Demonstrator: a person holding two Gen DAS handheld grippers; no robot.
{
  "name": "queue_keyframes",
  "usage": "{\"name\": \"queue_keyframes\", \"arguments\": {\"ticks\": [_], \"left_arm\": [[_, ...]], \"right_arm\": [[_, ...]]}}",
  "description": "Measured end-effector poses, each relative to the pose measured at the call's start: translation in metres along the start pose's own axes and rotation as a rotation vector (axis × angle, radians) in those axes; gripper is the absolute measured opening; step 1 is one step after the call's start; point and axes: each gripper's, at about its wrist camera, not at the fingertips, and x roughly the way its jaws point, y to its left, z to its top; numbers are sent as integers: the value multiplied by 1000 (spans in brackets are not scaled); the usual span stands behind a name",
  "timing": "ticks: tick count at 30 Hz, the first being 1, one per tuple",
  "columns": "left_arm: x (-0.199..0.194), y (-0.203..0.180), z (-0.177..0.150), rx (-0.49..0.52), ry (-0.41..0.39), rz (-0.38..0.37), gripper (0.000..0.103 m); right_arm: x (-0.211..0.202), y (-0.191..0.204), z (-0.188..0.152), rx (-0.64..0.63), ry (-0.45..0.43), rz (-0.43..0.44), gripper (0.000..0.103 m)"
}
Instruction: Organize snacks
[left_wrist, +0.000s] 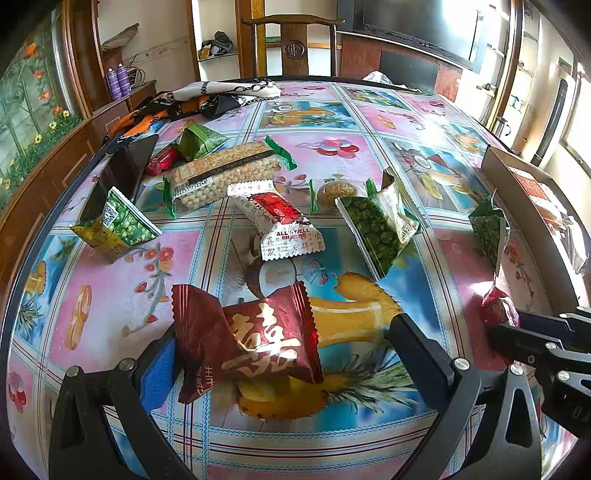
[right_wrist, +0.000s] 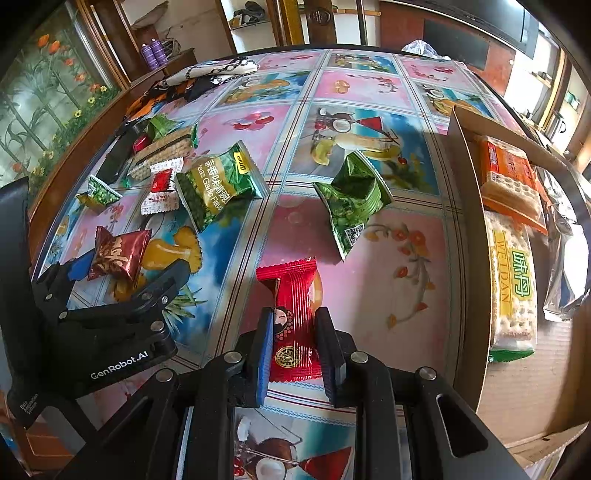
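Observation:
In the left wrist view a dark red snack packet (left_wrist: 251, 339) with gold lettering lies on the table between the fingers of my left gripper (left_wrist: 284, 328). The blue pad touches its left edge and the right finger stands well clear, so the gripper is open. In the right wrist view my right gripper (right_wrist: 294, 312) is shut on a bright red snack packet (right_wrist: 291, 280), pads pressing both long edges. That packet rests on the tablecloth. Both also show from the other camera: the right gripper (left_wrist: 491, 332) with its red packet (left_wrist: 495, 306), and the left gripper (right_wrist: 122, 280) at the dark red packet (right_wrist: 118, 254).
Green pea packets (right_wrist: 218, 184) (right_wrist: 351, 195) (left_wrist: 118, 225), a wafer pack (left_wrist: 225, 177) and a white-and-red packet (left_wrist: 280, 221) lie scattered. At the right edge a cardboard box (right_wrist: 461, 221) holds cracker packs (right_wrist: 513, 291). At far left lie a black phone (left_wrist: 125, 173) and a scarf (left_wrist: 207, 99).

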Motion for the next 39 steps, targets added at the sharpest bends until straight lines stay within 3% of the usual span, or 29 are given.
{"name": "queue_keyframes", "arguments": {"ticks": [39], "left_arm": [[0, 0, 0, 0, 0, 0, 103]], "right_arm": [[1, 5, 2, -11, 11, -32, 25]]}}
